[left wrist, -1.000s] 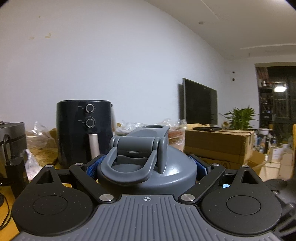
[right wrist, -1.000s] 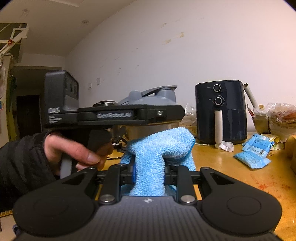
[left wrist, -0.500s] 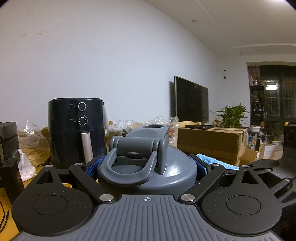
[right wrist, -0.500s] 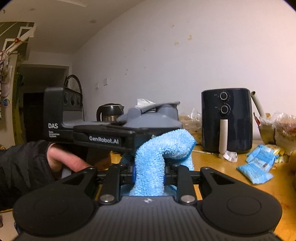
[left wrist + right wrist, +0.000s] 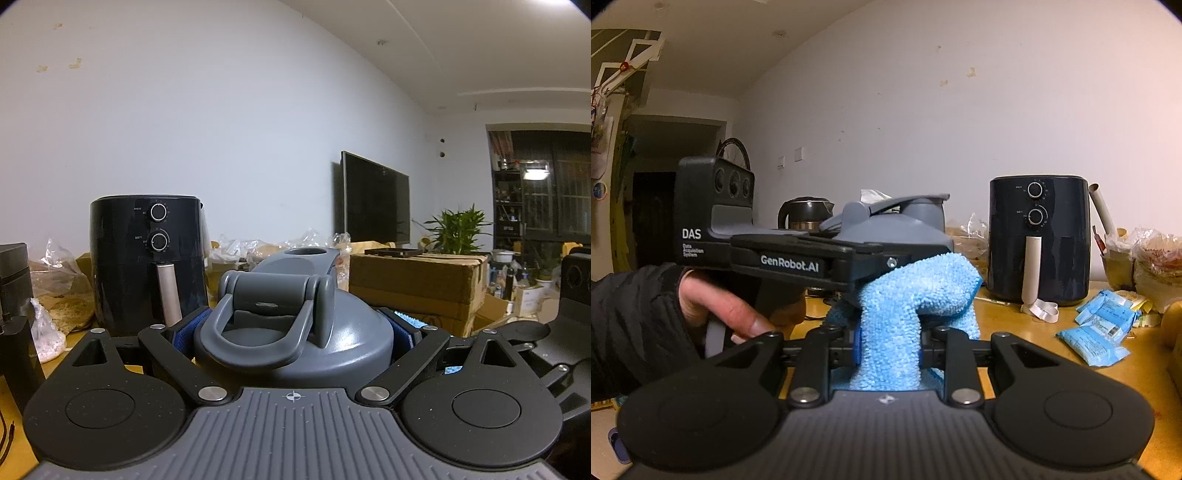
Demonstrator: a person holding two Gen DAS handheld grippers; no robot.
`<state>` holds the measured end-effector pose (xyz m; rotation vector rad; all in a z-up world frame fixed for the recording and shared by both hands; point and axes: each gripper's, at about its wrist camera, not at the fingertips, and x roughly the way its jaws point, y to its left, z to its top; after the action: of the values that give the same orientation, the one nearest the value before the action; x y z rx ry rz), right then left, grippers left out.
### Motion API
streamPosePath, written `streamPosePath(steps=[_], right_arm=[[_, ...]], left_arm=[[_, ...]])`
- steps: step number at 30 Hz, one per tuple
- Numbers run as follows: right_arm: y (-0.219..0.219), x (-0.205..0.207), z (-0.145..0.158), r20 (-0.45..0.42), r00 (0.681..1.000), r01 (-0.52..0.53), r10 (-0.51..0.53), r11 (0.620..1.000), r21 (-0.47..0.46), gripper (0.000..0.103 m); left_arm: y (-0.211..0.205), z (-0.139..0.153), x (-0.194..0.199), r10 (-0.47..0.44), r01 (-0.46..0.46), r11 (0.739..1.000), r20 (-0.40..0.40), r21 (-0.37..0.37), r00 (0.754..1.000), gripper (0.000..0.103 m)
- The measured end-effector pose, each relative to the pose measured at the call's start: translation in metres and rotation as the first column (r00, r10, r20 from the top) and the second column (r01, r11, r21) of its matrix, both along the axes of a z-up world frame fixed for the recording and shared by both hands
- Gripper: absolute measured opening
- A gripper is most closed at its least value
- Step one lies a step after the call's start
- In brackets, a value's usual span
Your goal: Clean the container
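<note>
Right wrist view: right gripper [image 5: 888, 341] fingers pinch a fluffy blue microfibre cloth [image 5: 916, 291], now touching the grey lidded plastic container [image 5: 886, 229] (wiping apparently starting); left gripper [image 5: 293, 332] fingers clamp it.

A lived-in home — air fryer [image 5: 147, 266] and kettle [image 5: 805, 214] on a wooden table [image 5: 1015, 332], wall television [image 5: 375, 203] and houseplant [image 5: 456, 229] far right.

The container's lid [image 5: 295, 332] is matte grey, the cloth [image 5: 908, 295] a nubbly light blue, the air fryer [image 5: 1038, 240] glossy black with a pale handle, the table [image 5: 1027, 332] warm yellow-brown, and the packets [image 5: 1100, 332] light blue.
</note>
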<state>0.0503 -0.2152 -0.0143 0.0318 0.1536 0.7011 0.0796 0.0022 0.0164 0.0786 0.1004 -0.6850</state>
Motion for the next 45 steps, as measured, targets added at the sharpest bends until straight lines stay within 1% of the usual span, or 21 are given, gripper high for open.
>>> streamPosePath(steps=[11,24,40,45], right_arm=[[0.001,0.004,-0.012,-0.034,0.999,-0.007,0.006,1.0,-0.008,0.022],[0.008,0.008,-0.031,-0.094,0.996,-0.016,0.011,0.998,-0.055,0.022],[0.014,0.019,-0.057,-0.187,0.982,-0.039,0.017,0.993,-0.111,0.021],[0.013,0.022,-0.063,-0.211,0.977,-0.048,0.025,0.993,-0.108,0.021]], left_arm=[[0.0,0.001,0.001,-0.002,0.002,1.0,-0.001,0.001,1.0,0.095],[-0.001,0.001,0.001,-0.003,0.003,1.0,-0.004,0.003,1.0,0.095],[-0.001,0.001,0.0,-0.004,0.004,1.0,-0.007,0.006,1.0,0.095],[-0.001,0.002,0.002,-0.005,0.005,1.0,-0.008,0.007,1.0,0.095]])
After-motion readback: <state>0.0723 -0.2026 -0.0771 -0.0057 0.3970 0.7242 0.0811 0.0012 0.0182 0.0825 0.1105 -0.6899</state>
